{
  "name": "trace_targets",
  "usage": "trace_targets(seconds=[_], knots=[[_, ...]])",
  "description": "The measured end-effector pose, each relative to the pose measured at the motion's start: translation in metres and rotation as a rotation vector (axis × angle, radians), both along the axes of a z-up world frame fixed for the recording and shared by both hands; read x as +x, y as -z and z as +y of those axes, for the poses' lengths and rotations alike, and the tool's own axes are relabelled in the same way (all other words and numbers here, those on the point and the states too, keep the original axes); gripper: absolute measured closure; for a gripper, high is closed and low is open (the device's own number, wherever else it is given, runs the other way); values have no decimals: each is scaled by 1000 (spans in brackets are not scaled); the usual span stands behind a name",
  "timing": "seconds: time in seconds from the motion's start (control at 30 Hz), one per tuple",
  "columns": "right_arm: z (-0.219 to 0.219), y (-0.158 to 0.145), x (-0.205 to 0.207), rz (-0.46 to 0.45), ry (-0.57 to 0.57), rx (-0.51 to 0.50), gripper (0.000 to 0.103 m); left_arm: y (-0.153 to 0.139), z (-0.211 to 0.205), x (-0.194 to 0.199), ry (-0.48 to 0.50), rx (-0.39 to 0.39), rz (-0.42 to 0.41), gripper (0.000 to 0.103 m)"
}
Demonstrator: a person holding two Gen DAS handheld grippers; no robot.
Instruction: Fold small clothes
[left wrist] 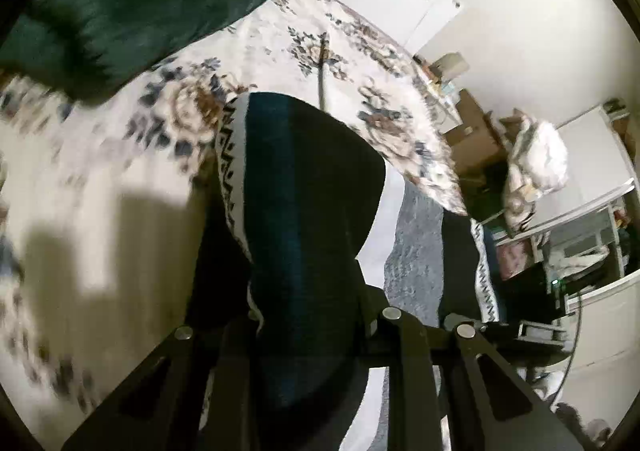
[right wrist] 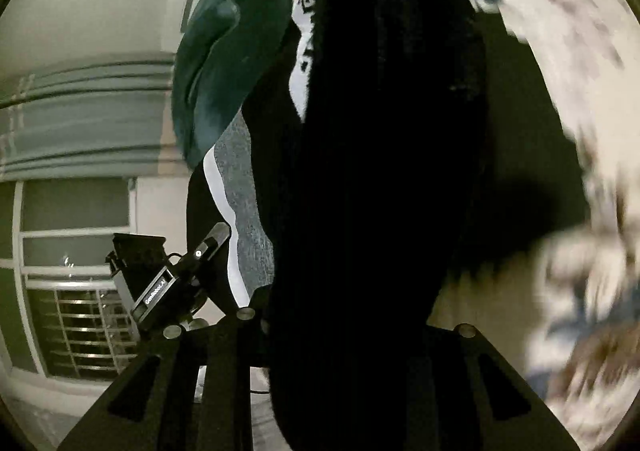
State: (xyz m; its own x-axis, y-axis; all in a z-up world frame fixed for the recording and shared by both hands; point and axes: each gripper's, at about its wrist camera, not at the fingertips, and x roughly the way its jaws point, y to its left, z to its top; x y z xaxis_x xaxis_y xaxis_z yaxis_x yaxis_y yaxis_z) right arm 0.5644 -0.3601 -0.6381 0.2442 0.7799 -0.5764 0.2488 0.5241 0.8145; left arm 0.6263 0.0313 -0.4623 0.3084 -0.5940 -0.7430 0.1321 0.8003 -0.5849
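Each tool grips the striped knit garment [left wrist: 304, 187]: left tool [left wrist: 312, 315] and right tool [right wrist: 352, 315] clenched on cloth bunched directly ahead.

Dark garment [right wrist: 380, 171] hides both gripper fingertips; floral carpet [left wrist: 100, 171] is motion-blurred.

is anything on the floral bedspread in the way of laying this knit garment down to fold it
The knit garment hangs pinched in both the left gripper and the right gripper. A dark green cushion lies on the floral bedspread beyond it; nothing else visible does.
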Motion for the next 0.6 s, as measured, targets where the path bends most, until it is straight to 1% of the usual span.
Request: trace_targets(seconds=[0.1,0.17,0.27,0.3,0.33,0.37,0.4,0.43,0.47,0.5,0.53,0.57,0.6], knots=[[-12,24,36,24,14,-39,75,35,-16,40,30,53,20,84],[-19,40,54,51,22,-62,75,51,-25,55,51,105,40,84],[-21,50,69,74,8,-91,75,61,-32,65,82,170,54,79],[-8,47,72,75,-1,-106,75,60,-32,65,94,187,50,77],[-6,44,75,77,-12,-125,73,58,-32,65,101,205,51,73],[-3,39,77,79,-32,-161,72,56,-30,63,101,218,58,72],[3,37,68,78,-48,-194,66,52,-26,60,93,222,55,71],[9,36,64,78,-64,-266,58,47,-23,55,78,232,51,67],[3,32,60,79,-71,-328,55,43,-20,53,65,243,47,67],[3,27,58,81,-77,-386,48,39,-18,49,53,265,38,61],[9,19,54,84,-78,-456,39,31,-16,40,29,314,20,50],[16,8,48,76,-77,-519,34,29,-15,41,19,332,10,44],[21,-3,38,64,-82,-611,30,23,-13,35,5,354,-9,35]])
